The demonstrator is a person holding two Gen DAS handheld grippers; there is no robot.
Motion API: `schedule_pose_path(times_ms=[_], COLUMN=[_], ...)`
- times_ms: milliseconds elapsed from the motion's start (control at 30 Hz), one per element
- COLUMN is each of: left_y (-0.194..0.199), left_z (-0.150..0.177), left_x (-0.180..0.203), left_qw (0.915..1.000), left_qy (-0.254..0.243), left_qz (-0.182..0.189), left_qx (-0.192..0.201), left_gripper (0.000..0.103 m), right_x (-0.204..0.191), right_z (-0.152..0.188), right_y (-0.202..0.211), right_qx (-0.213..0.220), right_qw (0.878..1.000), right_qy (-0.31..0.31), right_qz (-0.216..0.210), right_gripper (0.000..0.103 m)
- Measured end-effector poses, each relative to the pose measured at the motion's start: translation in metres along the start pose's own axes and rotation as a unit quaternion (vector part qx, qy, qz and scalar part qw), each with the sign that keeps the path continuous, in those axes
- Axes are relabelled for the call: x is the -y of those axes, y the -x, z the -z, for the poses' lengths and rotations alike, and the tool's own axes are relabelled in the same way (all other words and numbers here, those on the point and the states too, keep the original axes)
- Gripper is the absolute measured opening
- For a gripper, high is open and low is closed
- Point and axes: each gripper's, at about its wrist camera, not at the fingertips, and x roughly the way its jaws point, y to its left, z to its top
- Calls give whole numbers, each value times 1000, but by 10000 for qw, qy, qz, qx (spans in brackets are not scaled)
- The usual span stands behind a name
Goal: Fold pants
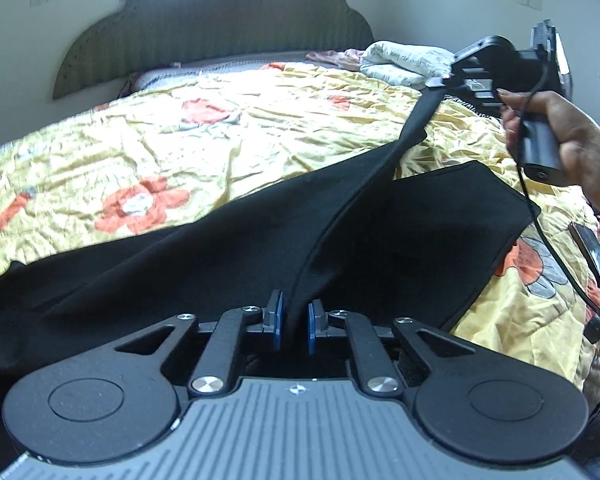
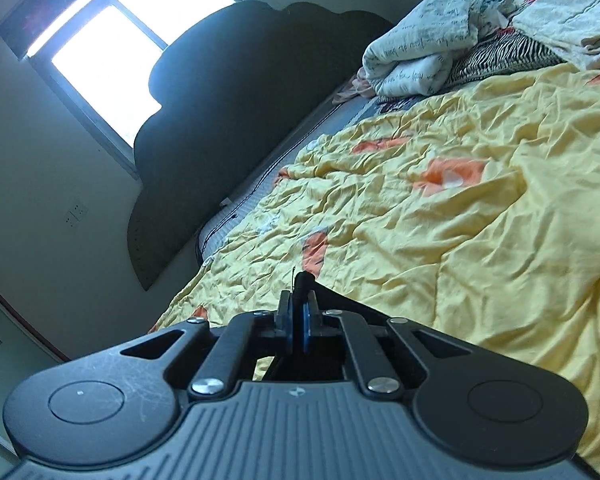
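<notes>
Clearly, a pair of black pants [image 1: 204,248] is spread across a yellow floral bedspread [image 1: 220,128], with one edge lifted off the bed and stretched taut between the two grippers. The left gripper [image 1: 295,322] is seen at the near end of that raised edge: its blue pads [image 1: 277,320] are drawn in on either side of a narrow ridge of the black cloth, and the fabric is pinched between them. The right gripper [image 1: 446,80] is seen in the left wrist view held up above the bedspread by the person's right hand [image 1: 560,136], and the far corner of the lifted edge is clamped at its tip. In the right wrist view the right gripper's pads [image 2: 305,326] are pressed nearly together on a thin dark fold of the pants [image 2: 303,280], a small tuft of which is seen sticking out past the fingertips. A dark scalloped headboard [image 1: 220,32] is seen against the wall at the head of the bed, and a window [image 2: 112,48] is partly covered by it. Folded white linens [image 2: 420,52] and a zebra-print cloth [image 2: 504,56] are piled near the headboard, well apart from the pants.
</notes>
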Motion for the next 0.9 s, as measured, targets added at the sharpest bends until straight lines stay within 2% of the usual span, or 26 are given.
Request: schedule_pose_path(times_ms=[167,400,667,900], left_y=[7,18,23,26], left_z=[3,7,20,23], left_x=[4,10,23,20], left_qw=[9999,9994,9969,9964], left_qy=[-79,-285,-709,-675], left_qz=[68,194,352,496], left_qx=[45,39,-36,-94], left_gripper=[11,11,11,11], right_x=[18,42,58,59], right_z=[6,19,37,48], right_y=[39,69,76,82], right_qx=[183,144,-108,-206], right_qw=[9991,9975,9908,9850], right_qy=[158,158,597,907], right_qz=[338,676,1209,1456], right_gripper=[5,5,5,5])
